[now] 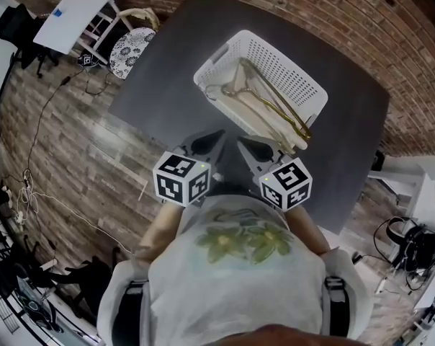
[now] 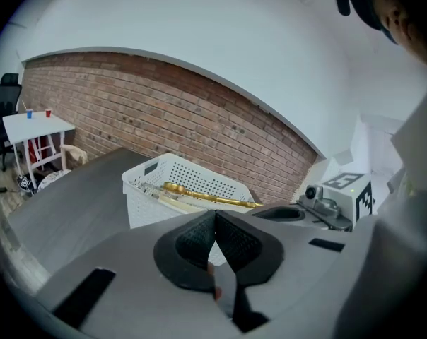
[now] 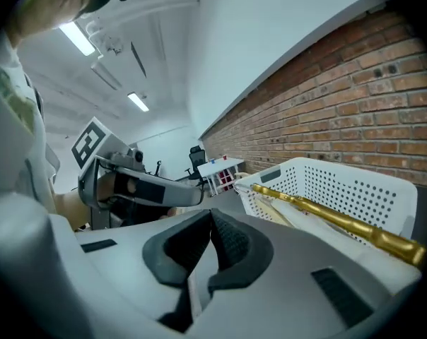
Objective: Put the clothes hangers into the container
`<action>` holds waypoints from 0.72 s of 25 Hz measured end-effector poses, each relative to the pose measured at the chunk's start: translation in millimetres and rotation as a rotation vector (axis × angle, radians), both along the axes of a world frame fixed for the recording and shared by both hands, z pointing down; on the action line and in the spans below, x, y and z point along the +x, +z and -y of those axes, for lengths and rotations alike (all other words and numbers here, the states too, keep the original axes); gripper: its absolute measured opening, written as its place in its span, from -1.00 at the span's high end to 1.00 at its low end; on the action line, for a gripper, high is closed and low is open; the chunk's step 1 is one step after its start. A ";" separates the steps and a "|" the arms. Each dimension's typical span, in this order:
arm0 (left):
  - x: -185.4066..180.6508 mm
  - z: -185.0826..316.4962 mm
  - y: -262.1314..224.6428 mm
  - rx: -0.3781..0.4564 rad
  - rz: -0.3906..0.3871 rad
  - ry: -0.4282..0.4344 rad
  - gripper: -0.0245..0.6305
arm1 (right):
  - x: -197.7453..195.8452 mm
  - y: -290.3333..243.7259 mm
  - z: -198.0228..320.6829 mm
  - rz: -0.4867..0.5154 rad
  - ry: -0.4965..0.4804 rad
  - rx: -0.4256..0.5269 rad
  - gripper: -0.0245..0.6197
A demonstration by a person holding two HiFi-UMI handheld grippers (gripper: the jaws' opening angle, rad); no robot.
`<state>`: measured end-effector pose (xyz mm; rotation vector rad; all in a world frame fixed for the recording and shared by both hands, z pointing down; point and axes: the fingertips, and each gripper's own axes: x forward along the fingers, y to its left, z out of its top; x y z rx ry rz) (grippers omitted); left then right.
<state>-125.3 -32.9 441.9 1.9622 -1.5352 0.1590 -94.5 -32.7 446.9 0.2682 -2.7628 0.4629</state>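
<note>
A white perforated basket (image 1: 225,52) stands on the dark grey table (image 1: 174,56), a little beyond both grippers. Inside it lie a gold hanger (image 1: 275,99) and a cream hanger (image 1: 257,114); the gold one's end pokes over the near right rim. My left gripper (image 1: 216,137) and right gripper (image 1: 245,145) sit side by side close to my body, short of the basket, both shut with nothing between the pads. The left gripper view shows the shut jaws (image 2: 215,221) below the basket (image 2: 150,203) and gold hanger (image 2: 199,193). In the right gripper view the gold hanger (image 3: 341,221) runs past the shut jaws (image 3: 212,224).
A brick wall (image 1: 325,13) runs behind the table. On the wooden floor to the left are a small white table (image 1: 77,13), a chair with a patterned cushion (image 1: 131,49), a black office chair (image 1: 16,24) and loose cables (image 1: 30,186).
</note>
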 end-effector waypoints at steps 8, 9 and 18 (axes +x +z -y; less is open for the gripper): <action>8.9 -5.0 4.8 -0.016 -0.002 0.008 0.84 | 14.5 14.4 1.4 -0.019 0.081 -0.010 0.82; 10.7 -4.8 4.9 -0.016 -0.001 0.012 0.84 | 16.0 14.9 3.3 -0.020 0.090 -0.008 0.82; 18.2 -9.0 8.3 -0.022 0.002 0.023 0.84 | 24.1 19.4 3.7 -0.035 0.118 0.012 0.83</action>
